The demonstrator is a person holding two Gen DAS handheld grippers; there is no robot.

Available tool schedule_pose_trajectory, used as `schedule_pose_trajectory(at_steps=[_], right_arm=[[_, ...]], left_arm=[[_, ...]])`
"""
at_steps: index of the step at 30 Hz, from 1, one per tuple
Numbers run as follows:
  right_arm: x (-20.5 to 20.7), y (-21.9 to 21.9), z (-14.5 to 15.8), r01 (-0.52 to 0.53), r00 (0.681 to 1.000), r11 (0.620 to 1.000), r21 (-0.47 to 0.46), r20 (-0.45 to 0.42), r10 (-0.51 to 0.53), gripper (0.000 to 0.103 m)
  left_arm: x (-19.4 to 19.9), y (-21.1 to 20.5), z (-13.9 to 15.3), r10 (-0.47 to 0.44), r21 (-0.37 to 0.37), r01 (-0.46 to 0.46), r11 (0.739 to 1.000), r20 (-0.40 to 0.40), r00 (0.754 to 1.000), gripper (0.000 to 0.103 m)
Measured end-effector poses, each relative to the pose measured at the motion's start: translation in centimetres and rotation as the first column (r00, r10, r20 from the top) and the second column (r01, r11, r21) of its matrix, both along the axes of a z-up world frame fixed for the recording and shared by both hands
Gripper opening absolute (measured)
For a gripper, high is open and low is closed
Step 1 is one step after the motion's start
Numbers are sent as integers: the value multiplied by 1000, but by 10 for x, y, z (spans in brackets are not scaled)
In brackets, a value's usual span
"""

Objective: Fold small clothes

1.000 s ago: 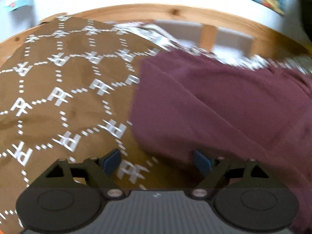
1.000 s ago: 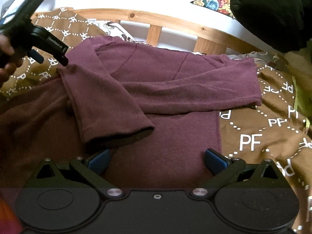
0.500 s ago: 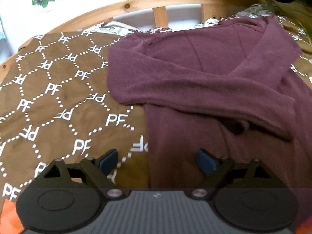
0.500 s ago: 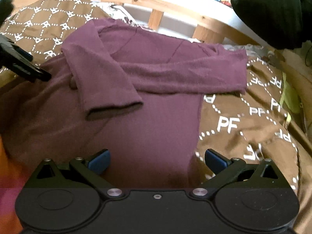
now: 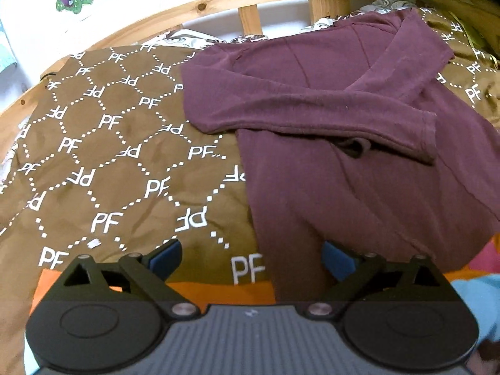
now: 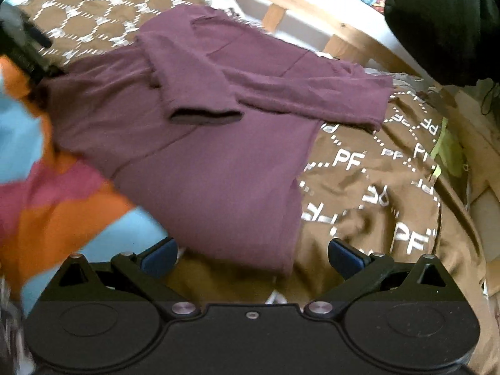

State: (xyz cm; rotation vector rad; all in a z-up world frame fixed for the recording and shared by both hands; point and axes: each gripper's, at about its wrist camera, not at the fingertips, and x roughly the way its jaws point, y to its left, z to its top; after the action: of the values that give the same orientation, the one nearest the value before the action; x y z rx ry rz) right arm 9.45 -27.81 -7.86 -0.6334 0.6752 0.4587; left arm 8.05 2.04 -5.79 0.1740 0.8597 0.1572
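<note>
A maroon long-sleeved top [image 5: 328, 162] lies flat on a brown bedspread, both sleeves folded across its chest. It also shows in the right wrist view [image 6: 218, 143]. My left gripper [image 5: 250, 257] is open and empty, hovering over the top's lower left hem edge. My right gripper [image 6: 251, 254] is open and empty above the lower right hem corner. The left gripper [image 6: 25, 47] shows blurred at the far left of the right wrist view.
The brown bedspread [image 5: 103, 156] with white PF letters covers the bed. A wooden bed rail [image 5: 250, 9] runs along the back. An orange, pink and blue cloth [image 6: 47, 193] lies at the near edge. A black garment [image 6: 443, 22] hangs at the back right.
Both grippers have pulled back toward the near edge, from the sleeves to the hem. The folded sleeves lie as before. Both stay open.
</note>
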Motion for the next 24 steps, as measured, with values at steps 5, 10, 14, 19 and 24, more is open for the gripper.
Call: schedule_pose_trajectory(at_steps=[5,10,14,19,24], right_arm=[[-10,-7,-7,-17,999,999,-34,28,17,102],[-9,3,-18,-49,994,994,-102,97,59,102],[-6,15,-26,-89,980,984,-151,165,114,102],[-2,25,-24,-158,956,971,-177,218,195,97],[-2,26,-17,-204,958,974,-96,185,219,47]], left_arm=[[-3,-8,2,-2,39,2,999,-7,1000,99],[2,-17,5,-16,28,15,999,17,1000,99],[5,-22,8,-34,24,33,999,37,999,99],[-8,-24,19,-122,6,122,992,122,985,100],[-30,-33,34,-313,-37,331,943,236,920,102]])
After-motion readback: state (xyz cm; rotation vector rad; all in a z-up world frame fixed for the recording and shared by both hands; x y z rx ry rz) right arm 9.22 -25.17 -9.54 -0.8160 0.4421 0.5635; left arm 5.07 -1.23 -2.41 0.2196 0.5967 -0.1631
